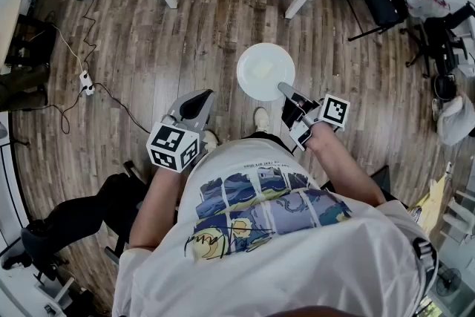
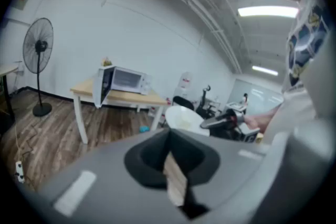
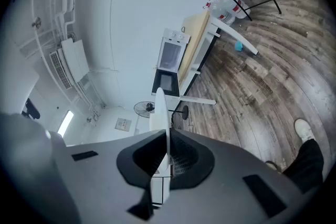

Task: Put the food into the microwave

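Standing on the wooden floor (image 1: 185,48), the person carries a white plate (image 1: 261,56) out in front, roughly level, with a pale piece of food (image 1: 261,71) lying near its middle. The right gripper (image 1: 286,91) has its fingers closed on the plate's near rim; in the right gripper view the plate shows edge-on between them. The left gripper (image 1: 199,102) hangs to the left of the plate, apart from it, its fingers pressed together with nothing between them. The microwave (image 2: 126,80) stands on the tabletop (image 2: 131,97) well ahead of the person, its door (image 2: 103,86) swung open.
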A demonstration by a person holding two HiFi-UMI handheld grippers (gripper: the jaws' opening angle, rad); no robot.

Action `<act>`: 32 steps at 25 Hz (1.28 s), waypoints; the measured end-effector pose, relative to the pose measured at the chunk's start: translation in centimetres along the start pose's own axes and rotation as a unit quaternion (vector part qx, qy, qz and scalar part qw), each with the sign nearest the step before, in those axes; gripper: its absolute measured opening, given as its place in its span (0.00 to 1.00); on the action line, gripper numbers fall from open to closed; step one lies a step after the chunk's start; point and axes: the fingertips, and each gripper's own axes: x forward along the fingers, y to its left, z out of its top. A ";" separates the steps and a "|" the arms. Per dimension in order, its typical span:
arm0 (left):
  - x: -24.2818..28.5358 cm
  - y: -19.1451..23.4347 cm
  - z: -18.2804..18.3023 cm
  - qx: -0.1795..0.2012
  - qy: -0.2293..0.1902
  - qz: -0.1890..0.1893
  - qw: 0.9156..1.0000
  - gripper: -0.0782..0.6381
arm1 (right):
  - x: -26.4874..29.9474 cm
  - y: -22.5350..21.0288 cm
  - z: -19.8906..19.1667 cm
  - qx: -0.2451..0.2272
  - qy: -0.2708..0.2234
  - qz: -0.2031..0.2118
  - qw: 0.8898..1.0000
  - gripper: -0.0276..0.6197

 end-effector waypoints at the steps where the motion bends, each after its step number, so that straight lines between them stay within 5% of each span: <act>1: -0.9 0.3 -0.4 0.001 0.002 -0.003 1.000 0.12 | 0.4 0.3 -1.0 -0.001 -0.002 0.001 1.000 0.06; 12: -5.0 2.0 -2.5 0.017 0.018 -0.042 0.999 0.12 | 1.3 1.2 -6.1 0.016 -0.045 -0.003 0.999 0.06; 23: 1.7 1.9 2.8 0.031 0.012 -0.035 0.999 0.12 | 3.6 0.8 2.9 -0.010 -0.030 -0.001 1.000 0.06; 32: 5.8 4.1 5.7 0.030 0.012 -0.019 0.999 0.12 | 7.2 -0.3 7.6 0.014 -0.020 0.004 1.000 0.06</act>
